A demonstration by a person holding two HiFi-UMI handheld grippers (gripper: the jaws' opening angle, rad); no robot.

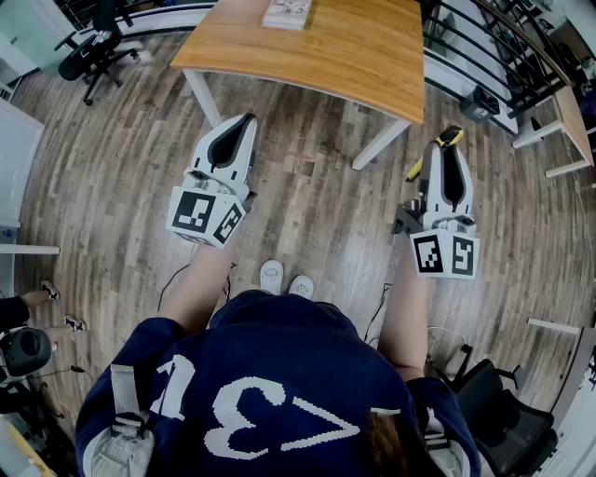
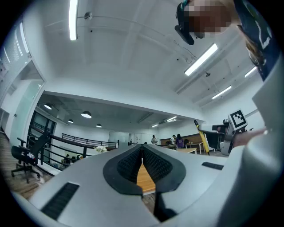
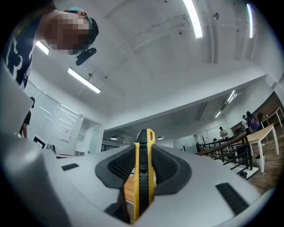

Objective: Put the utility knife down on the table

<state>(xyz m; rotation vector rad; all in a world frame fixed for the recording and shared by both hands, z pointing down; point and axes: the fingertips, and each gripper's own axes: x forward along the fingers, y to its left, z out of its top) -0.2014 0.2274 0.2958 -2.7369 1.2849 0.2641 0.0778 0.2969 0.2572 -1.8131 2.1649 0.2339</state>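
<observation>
Spreading across the whole head view, a grey-brown wood-plank floor [image 1: 112,186] carries a light wooden table with white legs [image 1: 354,56]. A person in a dark blue sweater with white figures [image 1: 270,373] stands short of the table's near edge, white shoes [image 1: 286,277] pointing toward it. The white left gripper with black pads [image 1: 246,123] is held out short of the table's near left leg, above the floor. Its jaws are pressed together with nothing between them. The white right gripper [image 1: 450,142] is held just short of the table's near right corner and a little to that corner's right, over the floor and not over the tabletop. Its jaws clamp the yellow and black utility knife [image 3: 144,177], whose slim body stands on edge between the pads, its yellow tip poking past the jaw tips. The knife is in the air, clear of the tabletop. A small flat white box [image 1: 287,13] lies at the table's far edge
</observation>
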